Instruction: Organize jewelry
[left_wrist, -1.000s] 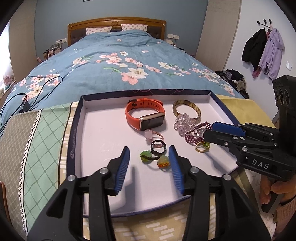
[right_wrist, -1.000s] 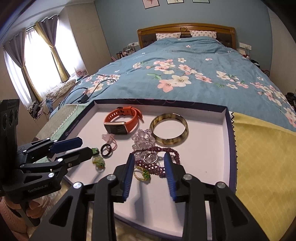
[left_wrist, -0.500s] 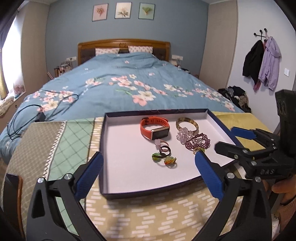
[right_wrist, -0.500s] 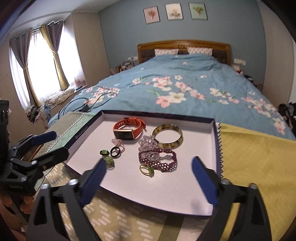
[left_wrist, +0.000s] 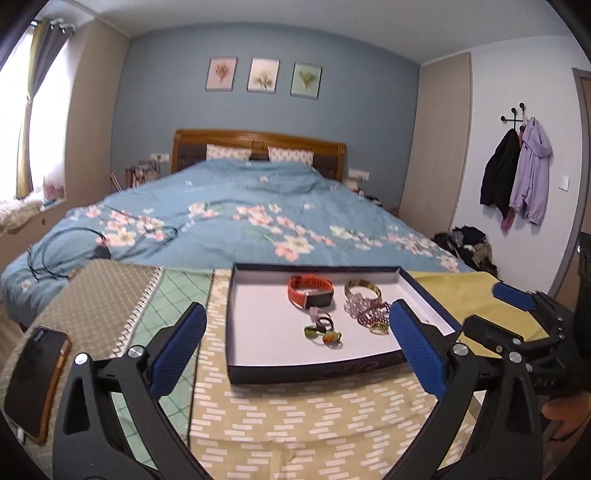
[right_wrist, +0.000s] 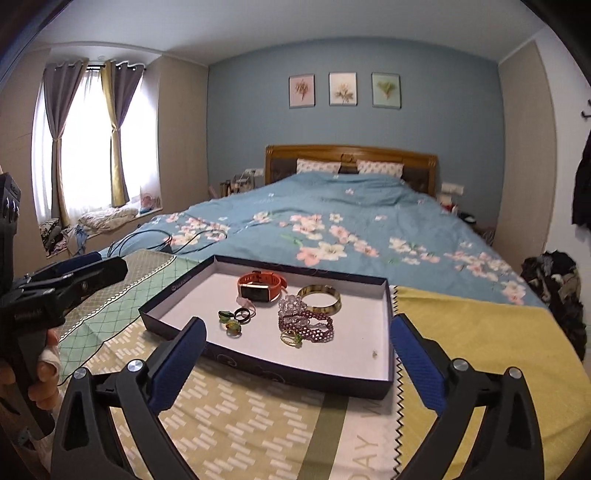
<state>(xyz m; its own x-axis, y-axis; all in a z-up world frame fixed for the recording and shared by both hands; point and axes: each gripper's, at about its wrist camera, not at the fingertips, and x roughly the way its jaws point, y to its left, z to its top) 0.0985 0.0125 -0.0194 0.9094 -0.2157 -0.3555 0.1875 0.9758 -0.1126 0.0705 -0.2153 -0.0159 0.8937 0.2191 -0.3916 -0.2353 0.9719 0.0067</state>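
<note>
A shallow dark-blue tray (left_wrist: 295, 371) (right_wrist: 280, 374) with a white floor lies on the patterned cloth at the foot of the bed. In it are an orange smartwatch (left_wrist: 310, 291) (right_wrist: 260, 286), a tortoiseshell bangle (left_wrist: 364, 287) (right_wrist: 319, 298), clear and purple bead bracelets (left_wrist: 364, 312) (right_wrist: 304, 319), a gold ring with a green stone (right_wrist: 291, 339), a black ring (right_wrist: 244, 314) and green rings (left_wrist: 327, 335) (right_wrist: 231, 324). My left gripper (left_wrist: 297, 350) and right gripper (right_wrist: 297, 360) are both wide open and empty, held back above the tray's near edge.
A phone (left_wrist: 35, 376) lies on the cloth at the far left. A yellow cloth (right_wrist: 491, 350) covers the right side. The bed with the blue floral duvet (left_wrist: 240, 218) and a black cable (left_wrist: 92, 251) is behind the tray. Coats (left_wrist: 517, 173) hang on the right wall.
Both grippers have opened from nearly shut to wide and pulled back and up from the tray. The jewelry lies where it was.
</note>
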